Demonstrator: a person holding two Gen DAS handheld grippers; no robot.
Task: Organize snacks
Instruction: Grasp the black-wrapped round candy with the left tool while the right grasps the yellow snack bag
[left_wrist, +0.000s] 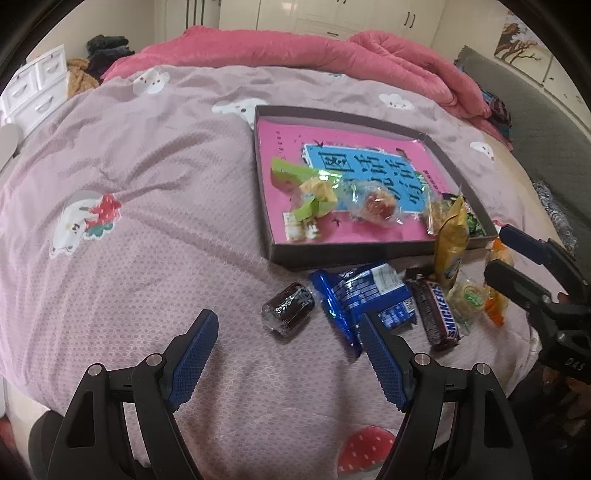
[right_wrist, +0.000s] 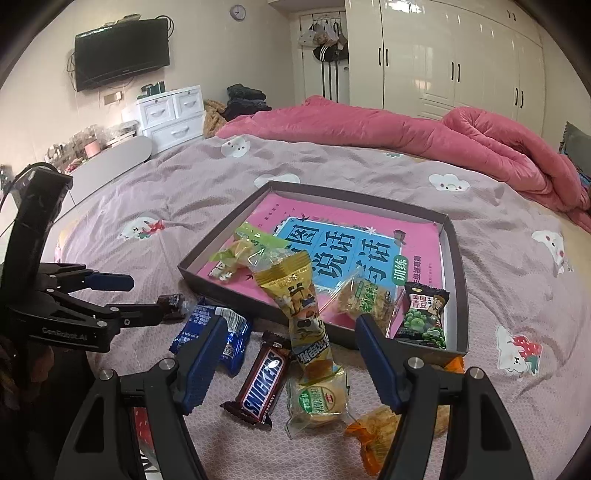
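Shallow box (right_wrist: 456, 266) on the bed holds a few snacks; Snickers bar (right_wrist: 263, 384), blue packet (left_wrist: 364, 295) and dark wrapped roll (left_wrist: 288, 310) lie just outside its near wall. Left gripper (left_wrist: 290, 354) and right gripper (right_wrist: 286, 354) both spread, empty. Judgement: straddle one wrapper squarely, pinch mid-body, lift clear of the box wall.

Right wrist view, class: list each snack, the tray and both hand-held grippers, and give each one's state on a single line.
Shallow grey cardboard tray: open, holding snacks.
Brown Snickers bar: sealed, flat on the bedspread.
Blue foil packet: sealed, outside the tray.
Long yellow packet: leaning over the tray's rim.
Green pea packet: inside the tray.
Left hand-held gripper: open, empty.
Right hand-held gripper: open, empty.
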